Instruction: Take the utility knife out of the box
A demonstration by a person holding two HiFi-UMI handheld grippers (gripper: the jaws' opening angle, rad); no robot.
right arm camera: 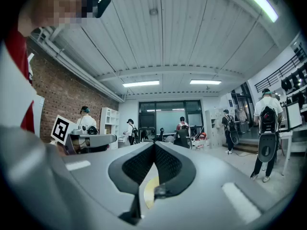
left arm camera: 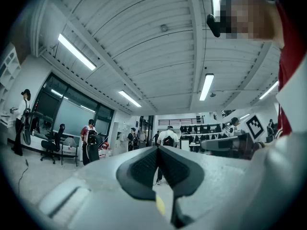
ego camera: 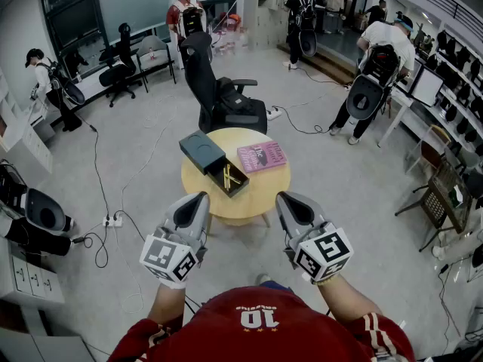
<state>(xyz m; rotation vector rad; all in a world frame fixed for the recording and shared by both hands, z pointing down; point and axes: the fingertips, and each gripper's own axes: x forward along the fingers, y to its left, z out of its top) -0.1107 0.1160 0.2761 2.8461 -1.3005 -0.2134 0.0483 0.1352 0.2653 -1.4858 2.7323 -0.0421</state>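
My left claw (ego camera: 198, 199) and right claw (ego camera: 286, 199) are both pinched fully together with nothing between them, side by side, short of the round bench (ego camera: 253, 196). The yellow utility knife (ego camera: 230, 176) lies in the slid-out tray of the dark box (ego camera: 201, 151) on the bench. A pink book (ego camera: 262, 157) sits just beside the box.

1. The person's red fabric shirt (ego camera: 226, 342) is showing a white number that is reading as 10 in the head view. The small arched lettering by it is proving too small to read.
2. The pink rectangular book (ego camera: 262, 157) on the round pale wooden table (ego camera: 268, 191) is carrying cover print too small to read.
3. The white cube (ego camera: 170, 259) on the left gripper (ego camera: 199, 199) and the white cube (ego camera: 323, 253) on the right gripper (ego camera: 285, 199) are displaying black-and-white square coded markers.
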